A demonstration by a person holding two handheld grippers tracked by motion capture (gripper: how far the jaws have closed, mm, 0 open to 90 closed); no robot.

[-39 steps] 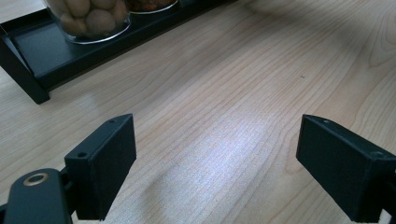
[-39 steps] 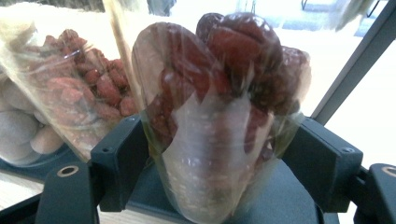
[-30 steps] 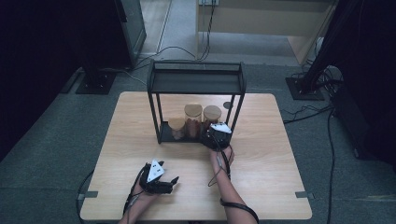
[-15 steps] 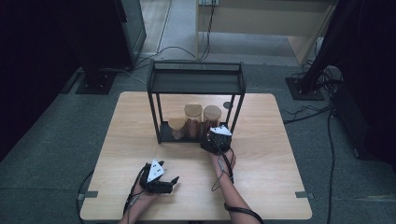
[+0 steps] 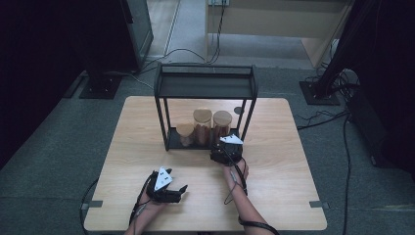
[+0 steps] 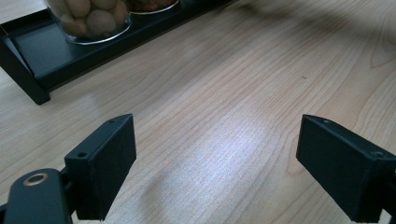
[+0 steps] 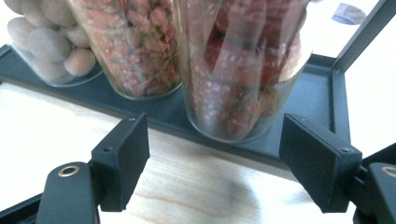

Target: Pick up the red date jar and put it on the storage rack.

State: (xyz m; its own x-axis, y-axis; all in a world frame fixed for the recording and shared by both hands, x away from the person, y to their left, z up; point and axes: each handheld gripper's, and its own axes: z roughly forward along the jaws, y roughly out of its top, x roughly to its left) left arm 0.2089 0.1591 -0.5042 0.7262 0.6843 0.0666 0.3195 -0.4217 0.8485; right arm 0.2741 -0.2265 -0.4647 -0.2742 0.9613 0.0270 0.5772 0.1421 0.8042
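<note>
Wooden tabletop [image 5: 122, 147] mostly bare on left and right sides, with plenty of free surface around the near edge. Left gripper [image 5: 182, 189] sits low near the front edge, resting on bare wood, jaws spread wide with nothing between them; in the left gripper view the rack's base and a jar of pale round nuts [image 6: 91, 21] lie well ahead, up left. Black metal rack [image 5: 205, 81] stands mid-table, its posts and top shelf boxing in three cork-lidded jars on the lower tray. Rightmost jar, the red-fruit jar [image 7: 243, 65], stands at the tray's right end, close to the right post. Right gripper [image 7: 212, 154] is just in front of it at the tray's front edge, jaws wide apart either side of the jar's base, not touching, holding nothing. Middle jar [image 7: 133, 46] just beside it on the left.
</note>
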